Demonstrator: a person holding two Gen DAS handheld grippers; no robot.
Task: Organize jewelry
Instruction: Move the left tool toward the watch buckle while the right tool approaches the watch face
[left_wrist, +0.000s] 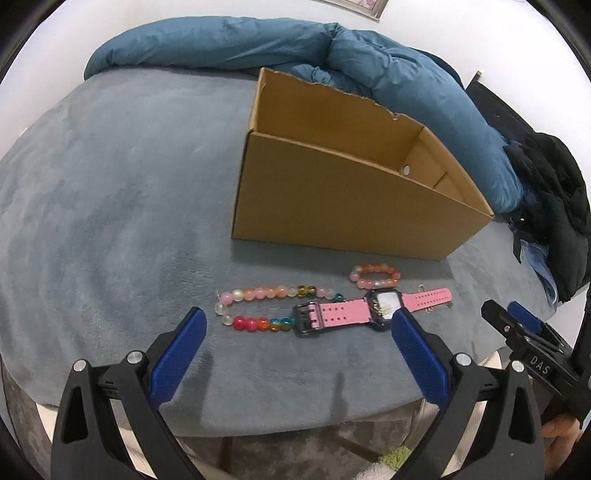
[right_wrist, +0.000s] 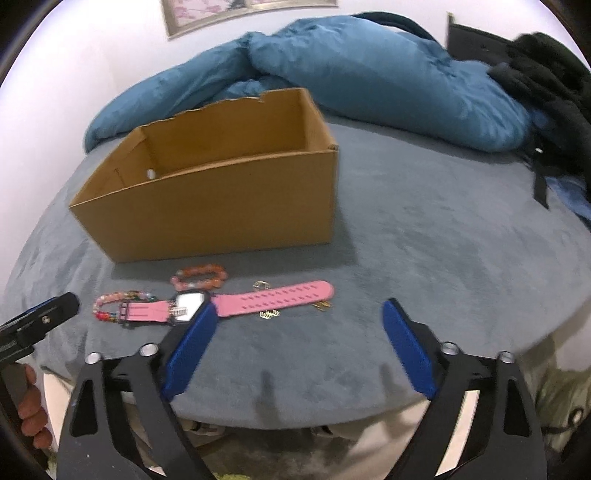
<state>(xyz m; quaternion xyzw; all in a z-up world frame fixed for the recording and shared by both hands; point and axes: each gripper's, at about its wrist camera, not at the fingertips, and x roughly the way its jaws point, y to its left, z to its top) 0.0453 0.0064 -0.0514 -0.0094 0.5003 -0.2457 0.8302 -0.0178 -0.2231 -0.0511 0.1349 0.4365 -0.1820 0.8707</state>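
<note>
A pink watch (left_wrist: 343, 312) (right_wrist: 269, 297) lies on the grey blanket in front of an open cardboard box (left_wrist: 343, 199) (right_wrist: 221, 206). A long multicoloured bead string (left_wrist: 266, 293) (right_wrist: 110, 306) lies left of the watch, partly under its buckle. A small orange bead bracelet (left_wrist: 375, 276) (right_wrist: 199, 278) lies between watch and box. Small gold pieces (right_wrist: 269, 313) lie by the strap. My left gripper (left_wrist: 299, 317) is open just short of the beads and watch. My right gripper (right_wrist: 299, 314) is open near the watch strap. Both are empty.
A blue duvet (left_wrist: 388, 55) (right_wrist: 369, 74) is bunched behind the box. Dark clothing (left_wrist: 554, 206) (right_wrist: 546, 85) lies at the right. The grey blanket (left_wrist: 110, 203) (right_wrist: 443, 240) covers the surface up to its near edge.
</note>
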